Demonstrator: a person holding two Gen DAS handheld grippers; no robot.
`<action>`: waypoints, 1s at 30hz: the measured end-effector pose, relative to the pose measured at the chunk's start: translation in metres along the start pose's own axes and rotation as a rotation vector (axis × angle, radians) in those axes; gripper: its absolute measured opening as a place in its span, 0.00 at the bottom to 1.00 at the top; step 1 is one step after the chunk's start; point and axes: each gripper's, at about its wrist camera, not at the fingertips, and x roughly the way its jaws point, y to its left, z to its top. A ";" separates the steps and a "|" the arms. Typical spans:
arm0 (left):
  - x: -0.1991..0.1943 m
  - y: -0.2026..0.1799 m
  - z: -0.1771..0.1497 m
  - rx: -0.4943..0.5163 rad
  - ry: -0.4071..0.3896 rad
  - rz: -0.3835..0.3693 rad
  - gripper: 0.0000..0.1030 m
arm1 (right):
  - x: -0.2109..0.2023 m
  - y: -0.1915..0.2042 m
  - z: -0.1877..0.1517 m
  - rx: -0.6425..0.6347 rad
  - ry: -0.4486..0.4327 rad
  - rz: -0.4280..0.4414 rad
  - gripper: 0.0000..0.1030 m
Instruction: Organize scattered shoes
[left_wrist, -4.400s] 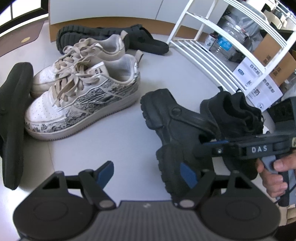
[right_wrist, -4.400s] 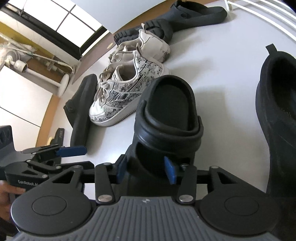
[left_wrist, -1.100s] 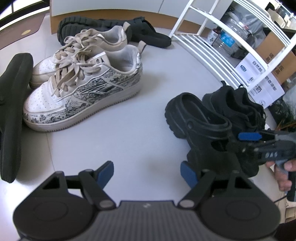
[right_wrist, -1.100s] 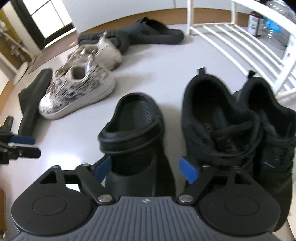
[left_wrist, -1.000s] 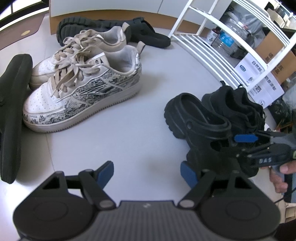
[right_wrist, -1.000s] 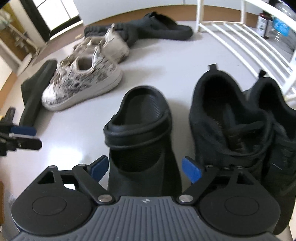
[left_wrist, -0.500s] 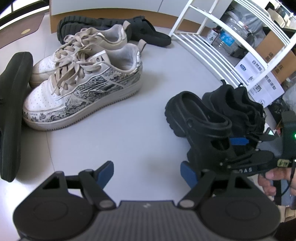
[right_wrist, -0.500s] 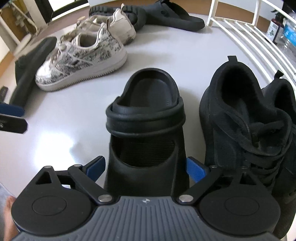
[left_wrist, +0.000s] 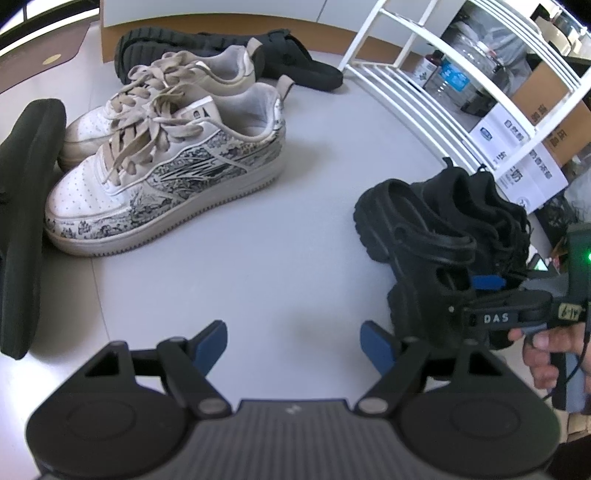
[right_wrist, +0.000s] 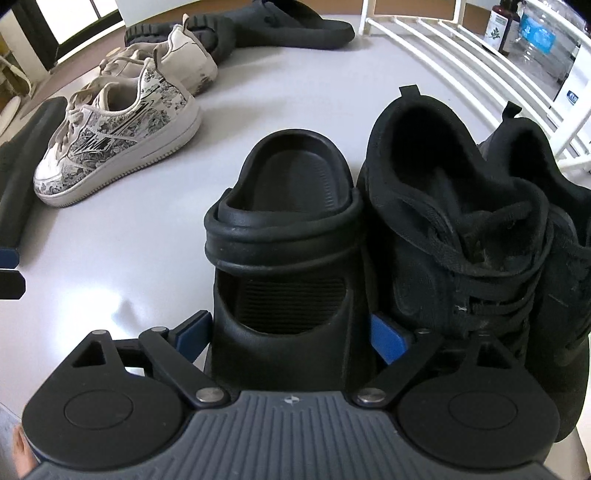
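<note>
Slide the black clog (right_wrist: 284, 229) straight and snug against the black sneaker (right_wrist: 454, 206), heels in line, then let go gently. Right fingers (right_wrist: 290, 334) wide and closing a little, one each side of the clog's front, no clear squeeze; left fingers (left_wrist: 293, 341) wide open, empty, over bare floor (left_wrist: 277, 258). Clog flat on the floor, touching the sneaker, near the white rack (left_wrist: 417, 92).

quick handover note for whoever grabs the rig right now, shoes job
Left gripper: open, empty, over bare floor.
Right gripper: jaws closing around the toe end of the black clog; whether the pads press on it cannot be told.
Done: clog stands beside the black sneaker pair, by the white rack.
Left: the two white sneakers, the dark slide at far left, and the black slides by the wall are still scattered.
</note>
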 end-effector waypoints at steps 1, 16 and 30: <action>0.000 0.000 0.000 0.000 0.000 0.000 0.79 | 0.000 -0.002 0.000 -0.006 -0.001 0.002 0.90; 0.004 -0.004 0.000 0.011 -0.010 0.001 0.79 | -0.011 -0.016 -0.004 0.005 0.031 0.063 0.92; 0.007 -0.002 0.010 -0.016 -0.018 0.016 0.78 | -0.042 -0.037 -0.016 -0.013 -0.012 0.125 0.92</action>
